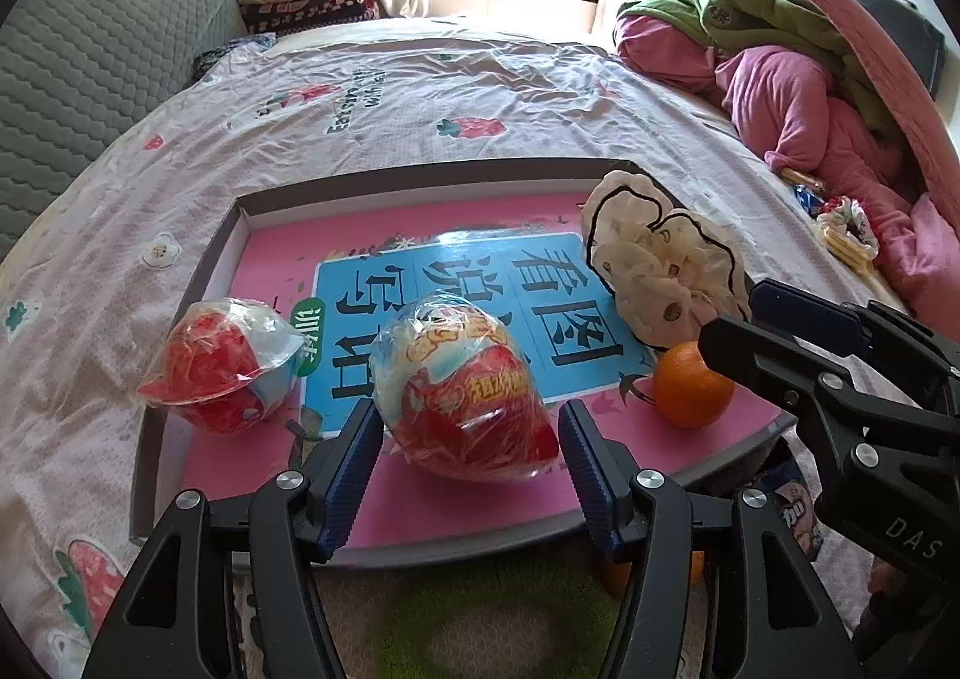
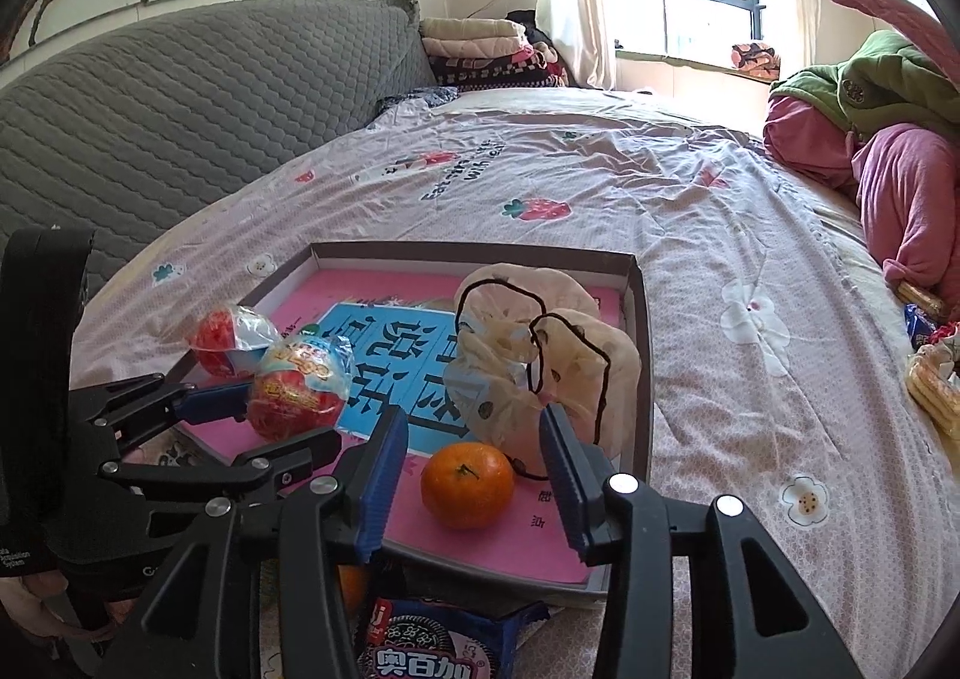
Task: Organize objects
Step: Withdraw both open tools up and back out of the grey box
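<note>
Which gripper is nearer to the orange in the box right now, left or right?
Right. The right gripper has the orange between its open jaws, which aren't touching it. The left gripper sits farther off, around the wrapped egg toy.

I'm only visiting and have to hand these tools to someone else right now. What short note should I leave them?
Left gripper: open, not gripping; the nearer red plastic-wrapped toy egg lies between its fingers in the shallow grey box with the pink lining.
Right gripper: open; the small orange tangerine sits free between its fingers in the box.
Already in the box: a second wrapped red egg at the left edge and a cream frilly scrunchie with black trim.
Left to do: the blue cookie packet and another orange fruit lie outside, in front of the box.
</note>
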